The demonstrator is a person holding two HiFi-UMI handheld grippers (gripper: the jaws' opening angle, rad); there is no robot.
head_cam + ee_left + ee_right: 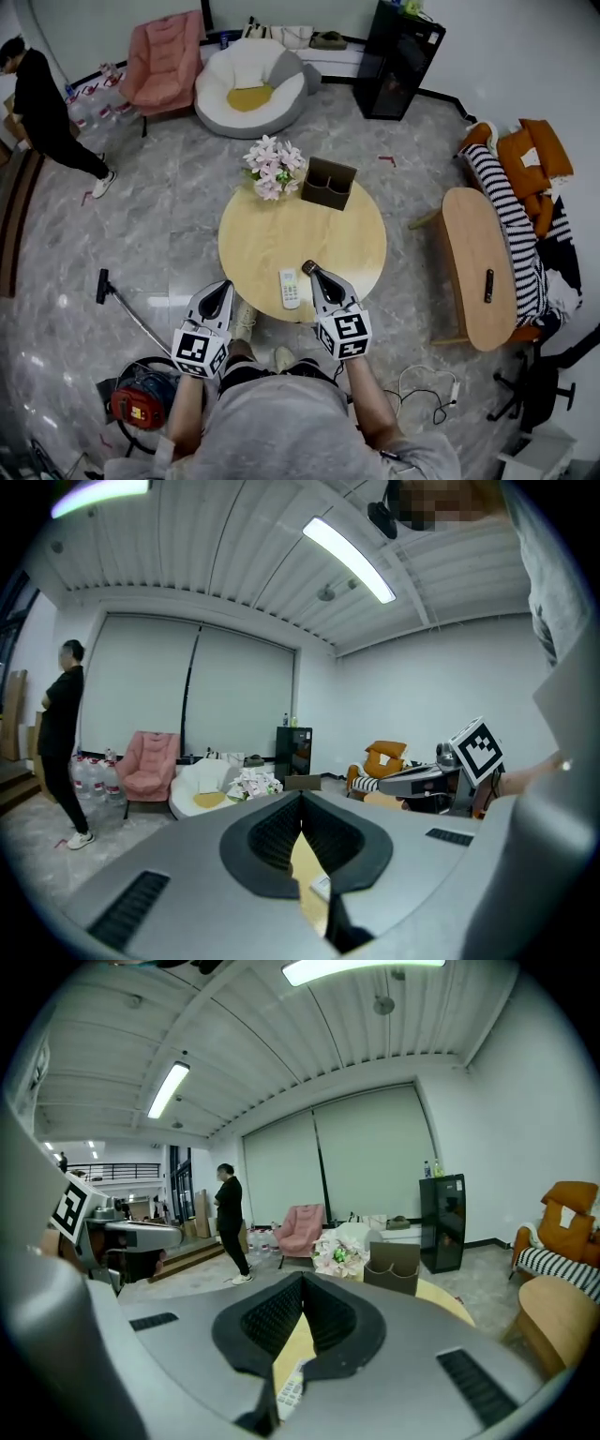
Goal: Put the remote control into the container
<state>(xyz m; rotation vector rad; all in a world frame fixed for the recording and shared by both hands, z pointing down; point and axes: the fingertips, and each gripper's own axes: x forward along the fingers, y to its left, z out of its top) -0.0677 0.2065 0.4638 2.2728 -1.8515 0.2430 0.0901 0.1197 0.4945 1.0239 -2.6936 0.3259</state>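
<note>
the left tongs hang closed and empty, pads together, just off the near edge of the round tabletop. to their right the white remote control lies flat near that edge, its long axis running away from the person, roughly toward the brown container at the far rim. the right tongs, also closed on nothing, sit just beside the remote's right side and clearly nearer. i judge they must open and shift slightly left.
</note>
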